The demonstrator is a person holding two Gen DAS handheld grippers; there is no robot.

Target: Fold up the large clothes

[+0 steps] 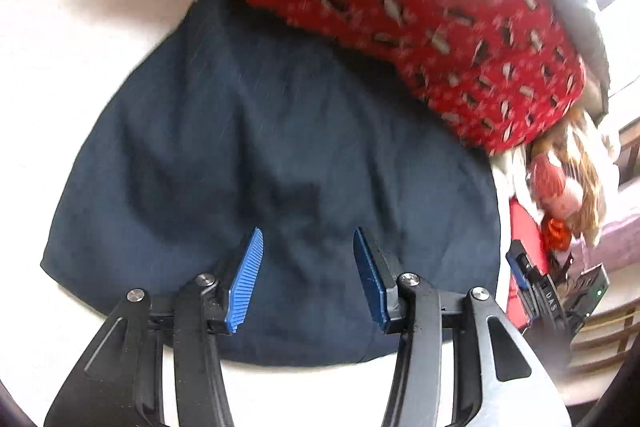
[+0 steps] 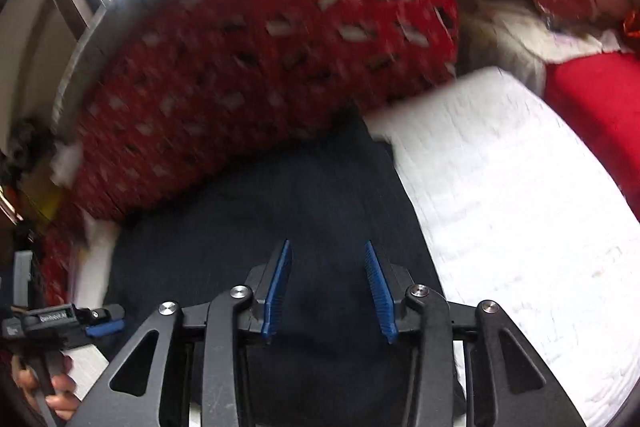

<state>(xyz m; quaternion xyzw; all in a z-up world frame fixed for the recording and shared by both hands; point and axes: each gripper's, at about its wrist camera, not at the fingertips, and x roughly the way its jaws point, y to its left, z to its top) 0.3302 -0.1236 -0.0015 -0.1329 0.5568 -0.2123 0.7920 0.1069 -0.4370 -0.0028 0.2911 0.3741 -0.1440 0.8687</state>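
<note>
- Dark navy cloth garment (image 1: 280, 163) lies spread flat on a white quilted bed cover (image 1: 80, 75), filling the middle of the left wrist view from about 9 o'clock round to 3 o'clock.
- Its near hem curves along the bottom of that view, and its far end at 12 o'clock runs under a red blanket patterned with small white and black dashes (image 1: 400, 7).
- Left gripper (image 1: 308, 279), a black two-finger frame with ribbed blue pads (image 1: 246, 283), sits at 6 o'clock above the garment's near edge; its jaws stand spread apart with only air between them, and the pads do not press on the cloth.
- Right gripper (image 2: 326, 285) hangs at 6 o'clock in the right wrist view over the same navy cloth (image 2: 280, 211); its jaws are likewise parted and pinch nothing.
- In the right wrist view the white cover (image 2: 500, 187) takes up the 3 to 5 o'clock side, touching the garment's right edge, and the red patterned blanket (image 2: 260, 67) is heaped from 9 to 12 o'clock.
- A plain red cloth (image 2: 600, 107) lies at 2 to 3 o'clock beyond the white cover.
- A crinkled bag with red and white contents (image 1: 560, 183) shows at 3 o'clock in the left wrist view, beside the blanket's end.
- At 8 o'clock in the right wrist view a person's hand (image 2: 60, 391) grips the handle of the other gripper.
- Both views are blurred.
</note>
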